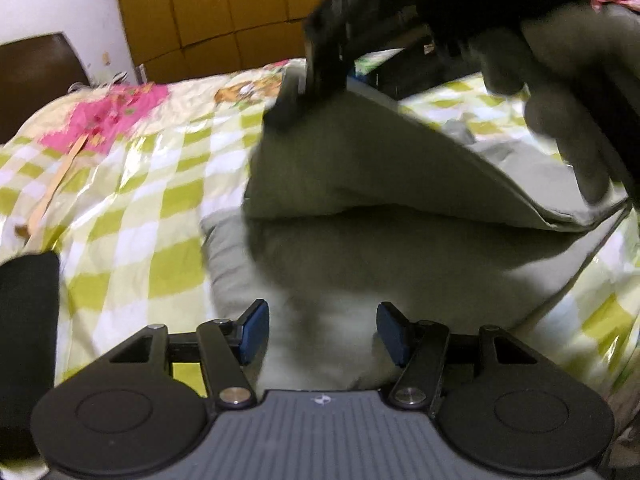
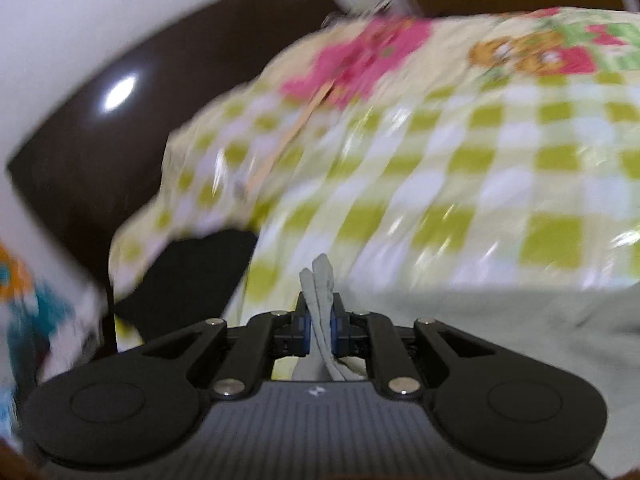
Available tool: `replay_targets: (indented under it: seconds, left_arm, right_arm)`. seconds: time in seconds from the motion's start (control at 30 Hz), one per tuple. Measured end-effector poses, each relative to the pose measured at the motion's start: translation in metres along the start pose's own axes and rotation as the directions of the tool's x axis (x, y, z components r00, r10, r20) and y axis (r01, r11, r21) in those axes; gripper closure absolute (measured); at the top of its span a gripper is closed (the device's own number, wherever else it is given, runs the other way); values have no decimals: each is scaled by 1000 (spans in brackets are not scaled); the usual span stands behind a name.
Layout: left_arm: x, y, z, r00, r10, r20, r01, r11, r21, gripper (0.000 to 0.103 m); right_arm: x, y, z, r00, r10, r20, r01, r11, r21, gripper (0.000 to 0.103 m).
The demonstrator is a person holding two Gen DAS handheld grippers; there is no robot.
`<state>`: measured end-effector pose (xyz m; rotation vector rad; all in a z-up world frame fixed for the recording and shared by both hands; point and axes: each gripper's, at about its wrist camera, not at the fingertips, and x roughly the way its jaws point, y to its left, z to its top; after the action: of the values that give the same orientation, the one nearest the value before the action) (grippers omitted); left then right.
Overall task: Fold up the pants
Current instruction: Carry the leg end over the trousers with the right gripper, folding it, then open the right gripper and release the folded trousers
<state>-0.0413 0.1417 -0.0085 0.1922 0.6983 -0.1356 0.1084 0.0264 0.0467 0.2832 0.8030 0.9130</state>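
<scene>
The grey-green pants (image 1: pixel 360 184) lie on a bed covered with a green-and-white checked sheet (image 1: pixel 132 216), toward the near right part of the bed as the left wrist view shows it. The left tool (image 1: pixel 322 330) hovers low over the near end of the pants with its two blue-padded fingers (image 1: pixel 256 330) spread apart and nothing between them. Above and beyond it, the right tool (image 1: pixel 292 100) lifts one edge of the pants off the bed, so that an upper layer of cloth hangs as a raised flap over the lower layer, which rests flat on the sheet. A gloved hand (image 1: pixel 560 92) holds that tool at the upper right. In the right wrist view, the right tool (image 2: pixel 320 332) is closed tightly on a doubled fold of the pants (image 2: pixel 322 280), the cloth edge sticking up just past the pads, with more of the garment spread on the bed to the right. A pink flower print (image 1: pixel 104 120) marks the far left part of the sheet, a dark headboard (image 2: pixel 92 152) stands past that end, and a wooden wardrobe (image 1: pixel 224 8) rises behind the bed.
</scene>
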Motion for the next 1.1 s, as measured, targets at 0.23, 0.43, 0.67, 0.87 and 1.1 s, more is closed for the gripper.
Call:
replay_targets:
  seconds: [0.23,0.43,0.67,0.87,1.1]
  left_arm:
    - [1,-19,26,995,-75,60,71,996,61,32]
    - [-19,-13,0,998,-39,-40,41,998,49,31]
    - [-32,-11,-21,991,-86,-104,86,996,1,31]
    - [-44,-4,-15,994,-56,-94,56,998,1,31]
    - [-59,-6,4,999,-40,-13,40,999,26,31]
  right_arm:
    - [-51,-10,43,984,-28,179,22,999,35,93]
    - [36,37,-18,990,80,-114,-99,980,-174,93]
    - [66,31,-59,952,68,-298,-133,970,-203,88]
    - [55,35,-54,932,201,-301,-247,961,-123,65]
    - [-12,5,-40,977,143,-160,-153,987,-51,63]
